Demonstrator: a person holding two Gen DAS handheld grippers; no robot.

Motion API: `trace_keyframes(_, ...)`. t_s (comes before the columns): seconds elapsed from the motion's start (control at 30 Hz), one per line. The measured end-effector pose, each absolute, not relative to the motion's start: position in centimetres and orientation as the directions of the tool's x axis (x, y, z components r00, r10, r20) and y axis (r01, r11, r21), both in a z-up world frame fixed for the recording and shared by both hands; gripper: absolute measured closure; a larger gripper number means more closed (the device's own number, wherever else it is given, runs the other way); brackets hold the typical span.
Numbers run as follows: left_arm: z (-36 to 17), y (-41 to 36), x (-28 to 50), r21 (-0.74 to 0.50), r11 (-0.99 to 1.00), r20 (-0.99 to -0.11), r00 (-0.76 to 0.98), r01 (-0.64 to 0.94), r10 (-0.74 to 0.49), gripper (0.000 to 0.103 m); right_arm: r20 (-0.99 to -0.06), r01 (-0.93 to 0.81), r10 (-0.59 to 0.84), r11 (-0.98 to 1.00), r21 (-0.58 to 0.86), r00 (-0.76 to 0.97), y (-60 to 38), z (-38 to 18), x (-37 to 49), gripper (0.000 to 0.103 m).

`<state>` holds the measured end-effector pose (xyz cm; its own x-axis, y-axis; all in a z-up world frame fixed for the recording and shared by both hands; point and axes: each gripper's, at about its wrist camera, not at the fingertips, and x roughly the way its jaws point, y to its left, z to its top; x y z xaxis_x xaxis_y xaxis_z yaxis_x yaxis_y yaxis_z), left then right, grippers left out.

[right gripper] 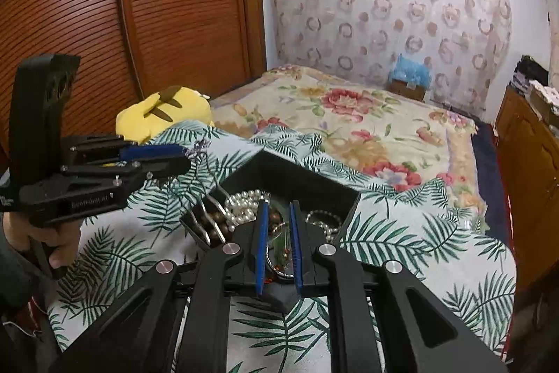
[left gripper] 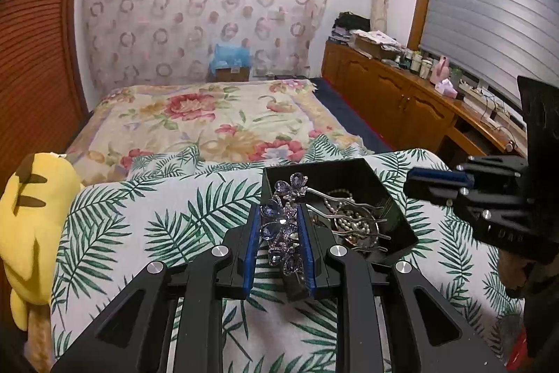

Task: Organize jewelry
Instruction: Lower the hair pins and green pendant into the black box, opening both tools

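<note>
A black open box sits on a palm-leaf cloth and holds pearl strands, beads and metal hairpins. My left gripper is shut on a purple crystal flower hair clip, held at the box's left edge; it also shows in the right wrist view with the clip's tip sticking out. My right gripper hovers over the near corner of the box, its jaws slightly apart with nothing clearly gripped. It shows in the left wrist view to the right of the box.
A yellow plush toy lies left of the cloth. A floral bedspread stretches behind. A wooden sideboard with bottles stands on the right, a slatted wooden wardrobe on the left.
</note>
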<state>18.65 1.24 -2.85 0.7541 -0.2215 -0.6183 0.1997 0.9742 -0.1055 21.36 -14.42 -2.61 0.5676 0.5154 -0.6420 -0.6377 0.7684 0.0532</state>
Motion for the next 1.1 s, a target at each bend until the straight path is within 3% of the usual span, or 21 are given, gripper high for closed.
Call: trace_keyframes(1.1,-4.7,-3.4,23.7,-0.05,0.96,-0.665,0.708,0.275,-0.237,0.083,-0.662,-0.559,0.467,0.825,0.087,0.586,-17.9,-5.4,21.9,0.084)
